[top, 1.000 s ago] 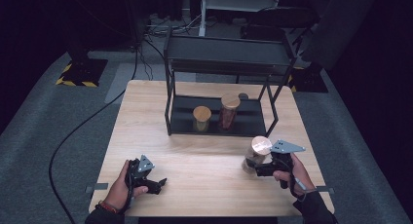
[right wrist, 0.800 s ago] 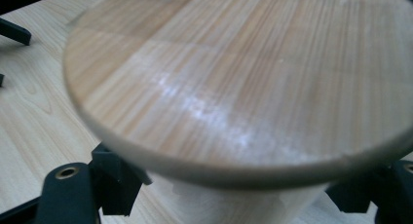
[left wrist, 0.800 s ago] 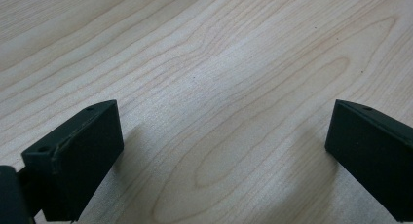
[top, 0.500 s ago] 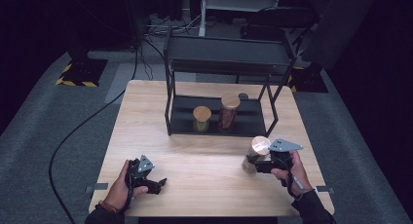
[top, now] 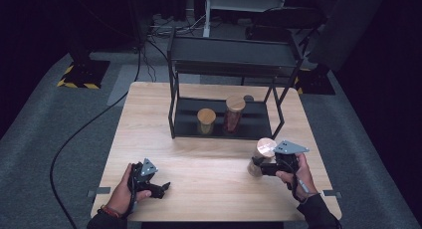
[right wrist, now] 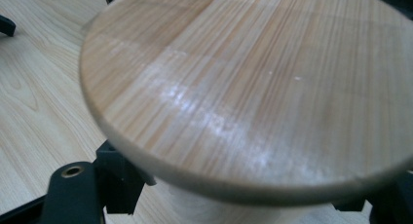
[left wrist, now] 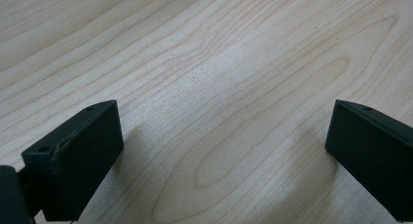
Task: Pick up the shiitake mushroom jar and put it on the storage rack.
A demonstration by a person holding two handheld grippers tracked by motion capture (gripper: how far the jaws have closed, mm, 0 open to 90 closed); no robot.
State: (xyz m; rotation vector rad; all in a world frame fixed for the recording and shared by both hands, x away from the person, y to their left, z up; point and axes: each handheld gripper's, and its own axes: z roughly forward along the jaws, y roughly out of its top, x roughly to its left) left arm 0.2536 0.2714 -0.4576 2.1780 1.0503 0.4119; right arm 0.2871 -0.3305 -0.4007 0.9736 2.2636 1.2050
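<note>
Gripping a jar (top: pixel 261 157) below its round wooden lid (right wrist: pixel 253 83), the right gripper (top: pixel 259 167) stands near the table's (top: pixel 209 174) right edge, just in front of the black rack (top: pixel 229 64) (two more wooden-lidded jars (top: pixel 206 120) sit on its lower shelf). The left gripper (top: pixel 161 187) rests near the front-left, jaws wide apart over bare wood. No readable writing anywhere.

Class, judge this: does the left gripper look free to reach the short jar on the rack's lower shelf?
Probably yes. The left gripper is open and empty, with bare table between it and the short jar at the rack's open front.
</note>
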